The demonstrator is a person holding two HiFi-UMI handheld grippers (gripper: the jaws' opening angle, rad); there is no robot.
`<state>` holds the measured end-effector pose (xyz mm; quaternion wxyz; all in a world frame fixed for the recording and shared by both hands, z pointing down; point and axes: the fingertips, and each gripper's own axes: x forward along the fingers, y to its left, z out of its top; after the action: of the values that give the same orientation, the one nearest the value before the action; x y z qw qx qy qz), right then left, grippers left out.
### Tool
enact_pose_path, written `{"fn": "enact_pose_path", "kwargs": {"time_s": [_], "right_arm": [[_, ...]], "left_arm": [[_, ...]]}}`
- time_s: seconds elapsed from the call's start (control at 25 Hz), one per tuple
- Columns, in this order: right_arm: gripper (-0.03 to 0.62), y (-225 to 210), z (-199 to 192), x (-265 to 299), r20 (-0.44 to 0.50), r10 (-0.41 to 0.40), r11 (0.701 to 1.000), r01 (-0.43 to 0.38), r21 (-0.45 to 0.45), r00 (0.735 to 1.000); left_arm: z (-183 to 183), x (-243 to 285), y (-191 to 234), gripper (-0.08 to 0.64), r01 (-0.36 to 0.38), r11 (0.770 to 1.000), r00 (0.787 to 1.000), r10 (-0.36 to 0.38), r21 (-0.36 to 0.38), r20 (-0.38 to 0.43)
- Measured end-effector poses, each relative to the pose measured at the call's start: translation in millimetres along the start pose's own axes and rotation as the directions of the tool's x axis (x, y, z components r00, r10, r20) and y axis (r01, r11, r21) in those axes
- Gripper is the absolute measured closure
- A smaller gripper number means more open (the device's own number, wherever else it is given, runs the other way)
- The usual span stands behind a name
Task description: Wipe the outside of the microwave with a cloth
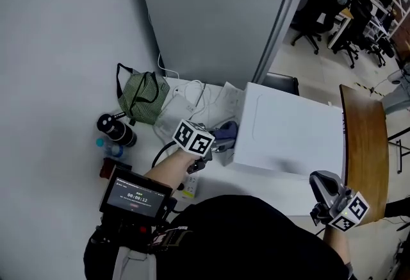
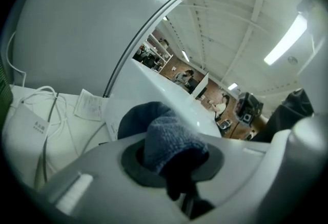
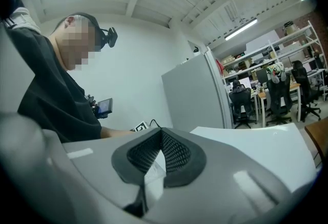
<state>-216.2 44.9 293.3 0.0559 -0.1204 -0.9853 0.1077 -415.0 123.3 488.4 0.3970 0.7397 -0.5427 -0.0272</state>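
Head view looks down on my white table point(image 1: 214, 177) in a grey-walled corner, with office chairs point(image 1: 314, 13) beyond and a wooden tabletop point(image 1: 365, 144) to the right. A green striped bag point(image 1: 144, 96) sits near the wall, its contents unseen. The plain white microwave point(image 1: 288, 134) stands on the table. My left tongs point(image 1: 216, 144) pinch a blue cloth point(image 1: 226, 133) just beside its left side. My right tongs point(image 1: 322, 181) are closed on nothing, by its near right corner.

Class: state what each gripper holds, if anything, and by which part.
The left gripper holds the blue cloth, jaws clamped on a bunched fold, the rest bulging out beyond them. The right gripper holds nothing; its jaws meet at the tips.
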Motion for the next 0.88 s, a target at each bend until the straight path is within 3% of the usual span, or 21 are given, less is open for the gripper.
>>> {"fn": "enact_pose_path", "kwargs": {"time_s": [0.2, 0.4, 0.56, 0.68, 0.76, 0.88], "right_arm": [[0.588, -1, -4, -10, -0.032, -0.039, 0.999, 0.039, -0.002, 0.999], [0.588, 4, -12, -6, -0.086, -0.081, 0.997, 0.081, -0.003, 0.993], [0.588, 9, -16, -2, -0.131, -0.108, 0.994, 0.108, -0.007, 0.985], [0.588, 13, -16, 0, -0.147, -0.123, 0.992, 0.122, -0.016, 0.981], [0.588, 15, -15, 0, -0.140, -0.127, 0.992, 0.125, -0.022, 0.982], [0.588, 17, -9, -1, -0.108, -0.116, 0.993, 0.113, -0.029, 0.987]], "left_arm": [[-31, 20, 32, 0.505, -0.037, 0.999, 0.994, 0.036, -0.013, -0.099], [-85, 47, 81, 0.511, -0.067, 0.996, 0.970, 0.052, -0.055, -0.235], [-111, 70, 115, 0.515, -0.126, 0.992, 0.930, 0.113, -0.014, -0.349], [-114, 75, 126, 0.514, -0.117, 0.993, 0.914, 0.107, -0.002, -0.391], [-113, 74, 125, 0.513, -0.097, 0.995, 0.917, 0.083, -0.015, -0.389], [-102, 58, 106, 0.506, -0.044, 0.997, 0.942, 0.021, -0.062, -0.334]]}}
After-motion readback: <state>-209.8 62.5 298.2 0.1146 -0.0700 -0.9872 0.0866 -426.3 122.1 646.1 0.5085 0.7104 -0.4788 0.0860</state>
